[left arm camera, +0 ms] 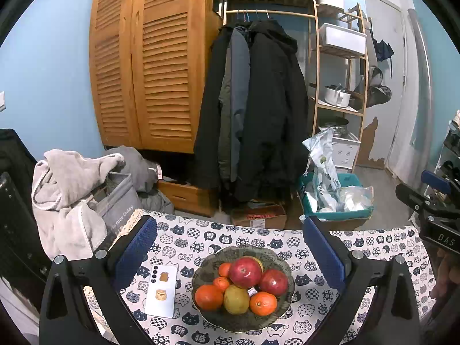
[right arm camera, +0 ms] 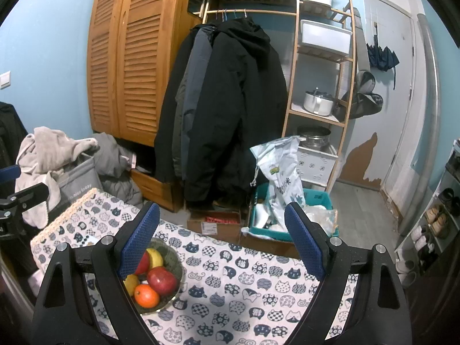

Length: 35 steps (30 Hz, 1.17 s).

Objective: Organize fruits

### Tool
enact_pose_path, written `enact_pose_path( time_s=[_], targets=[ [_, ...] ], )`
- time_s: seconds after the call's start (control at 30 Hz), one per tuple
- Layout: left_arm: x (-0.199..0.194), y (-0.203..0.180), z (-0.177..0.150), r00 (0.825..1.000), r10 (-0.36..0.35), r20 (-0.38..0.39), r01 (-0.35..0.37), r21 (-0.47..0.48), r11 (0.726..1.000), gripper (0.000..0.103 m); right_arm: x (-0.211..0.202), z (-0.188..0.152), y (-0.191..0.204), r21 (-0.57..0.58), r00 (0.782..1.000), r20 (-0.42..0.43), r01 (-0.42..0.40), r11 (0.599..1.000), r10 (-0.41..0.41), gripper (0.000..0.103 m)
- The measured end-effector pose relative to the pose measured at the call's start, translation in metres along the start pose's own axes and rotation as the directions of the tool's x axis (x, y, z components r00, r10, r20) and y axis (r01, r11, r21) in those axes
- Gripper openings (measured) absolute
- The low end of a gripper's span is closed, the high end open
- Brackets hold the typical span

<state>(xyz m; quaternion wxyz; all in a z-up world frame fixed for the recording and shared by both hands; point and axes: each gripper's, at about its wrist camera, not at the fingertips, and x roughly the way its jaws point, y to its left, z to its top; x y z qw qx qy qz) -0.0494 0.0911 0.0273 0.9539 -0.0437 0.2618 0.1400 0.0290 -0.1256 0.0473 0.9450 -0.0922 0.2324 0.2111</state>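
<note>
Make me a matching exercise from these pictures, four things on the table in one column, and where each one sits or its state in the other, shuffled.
Things:
1. phone
2. red apple
3. left tool
4. bowl

Descriptions:
A. top of the fruit pile
B. open, empty, above the bowl
C. flat on the tablecloth, left of the bowl
D. holds oranges and apples

Pairs: 1-C, 2-A, 3-B, 4-D

white phone on cat-print cloth | coats hanging | louvred wardrobe | teal crate
</note>
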Motion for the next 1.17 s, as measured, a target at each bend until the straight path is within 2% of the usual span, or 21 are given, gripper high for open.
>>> enact_pose_path(
  time_s=[0.4, 0.73, 1.17],
  targets=[
    [-0.002, -0.002, 0.003, 1.000, 0.010, 0.001, -0.010, 0.002, 1.000, 0.102, 0.000, 0.000, 0.000, 0.001, 1.000, 0.002, 0.000, 1.000, 0.000, 0.087],
    [0.002, 0.009, 0.009, 1.000, 0.005, -0.014, -0.006, -0.047, 0.999, 0.102, -0.001, -0.001, 0.000, 0.001, 1.000, 0.001, 0.002, 1.000, -0.002, 0.087],
    [-0.001, 0.002, 0.006, 1.000, 0.029, 0.006, -0.029, -0.014, 0.999, 0.102, -0.001, -0.001, 0.000, 0.001, 1.000, 0.002, 0.002, 1.000, -0.002, 0.087]
  ],
)
